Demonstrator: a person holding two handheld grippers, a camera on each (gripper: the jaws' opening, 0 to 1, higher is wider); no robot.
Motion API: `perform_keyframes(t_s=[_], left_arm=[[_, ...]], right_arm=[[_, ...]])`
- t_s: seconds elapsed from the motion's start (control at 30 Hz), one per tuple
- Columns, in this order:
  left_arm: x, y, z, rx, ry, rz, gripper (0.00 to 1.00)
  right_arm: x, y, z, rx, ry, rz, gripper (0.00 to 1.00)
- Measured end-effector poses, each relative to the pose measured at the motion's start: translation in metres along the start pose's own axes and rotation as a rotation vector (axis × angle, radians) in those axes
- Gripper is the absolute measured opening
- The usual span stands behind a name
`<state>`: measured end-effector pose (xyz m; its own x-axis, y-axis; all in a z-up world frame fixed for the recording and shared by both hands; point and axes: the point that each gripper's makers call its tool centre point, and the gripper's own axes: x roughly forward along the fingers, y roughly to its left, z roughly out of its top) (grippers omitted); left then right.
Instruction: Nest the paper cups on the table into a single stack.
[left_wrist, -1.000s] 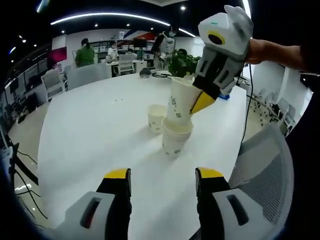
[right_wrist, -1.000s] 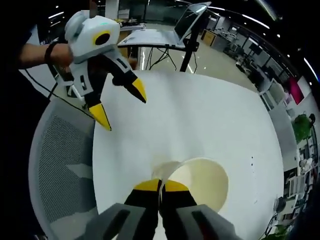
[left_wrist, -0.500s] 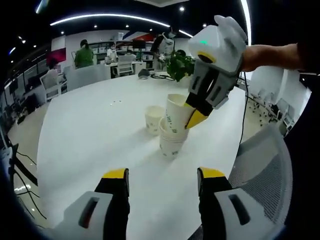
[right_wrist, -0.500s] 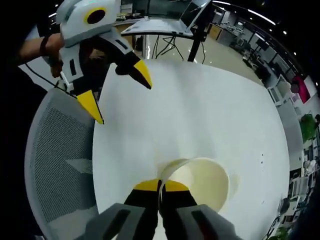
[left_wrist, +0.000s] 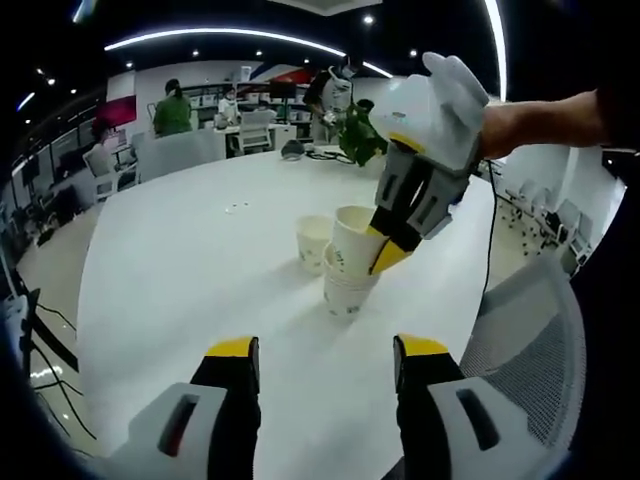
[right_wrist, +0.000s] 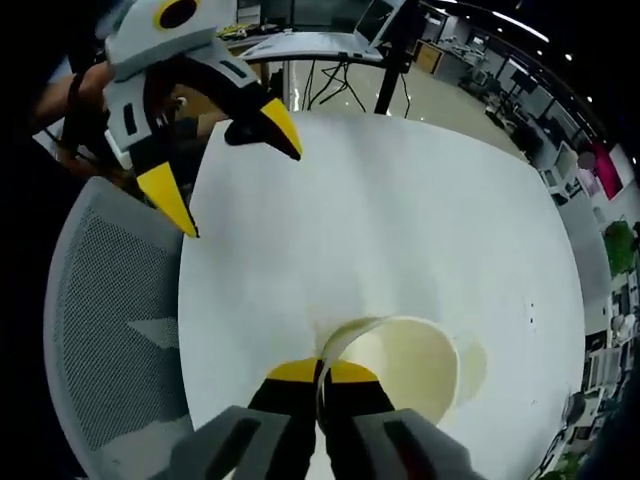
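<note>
text: none legible; paper cups (left_wrist: 348, 262): small dark print, unreadable

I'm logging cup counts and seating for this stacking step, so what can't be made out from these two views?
- Left gripper view: how many cups make up the stack; the rims are too small, and the held cup and right gripper cover its top.
- Left gripper view: print on the held cup, too small to read.
- Right gripper view: the stack beneath the held cup, hidden by the cup itself.
- Right gripper view: the lone cup seen in the left gripper view.
</note>
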<state>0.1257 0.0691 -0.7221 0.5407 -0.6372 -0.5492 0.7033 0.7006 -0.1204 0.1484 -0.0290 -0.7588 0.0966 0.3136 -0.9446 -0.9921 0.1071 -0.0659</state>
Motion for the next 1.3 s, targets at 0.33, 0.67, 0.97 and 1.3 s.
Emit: perform_keyframes(t_s=[0.33,0.67,0.97,1.3], left_arm=[[-0.002,0.001,-0.004,-0.008,0.006,0.005,0.53],[-0.004,0.001,-0.005,-0.004,0.011,0.004,0.53],[-0.004,0.004,-0.003,0.008,0.012,0.003,0.52],[-0.002,0.001,-0.002,0.022,0.023,-0.006,0.53]], right_arm=[[-0.001,0.001,0.0,0.012,-0.001,0.001,0.01],[-0.003,-0.003,-0.004,0.021,0.005,-0.013,0.04],[-0.011,-0.007,-0.002,0.042,-0.012,-0.037,0.1],[-0.032,-0.016,0.005,0.11,-0.1,-0.062,0.22]])
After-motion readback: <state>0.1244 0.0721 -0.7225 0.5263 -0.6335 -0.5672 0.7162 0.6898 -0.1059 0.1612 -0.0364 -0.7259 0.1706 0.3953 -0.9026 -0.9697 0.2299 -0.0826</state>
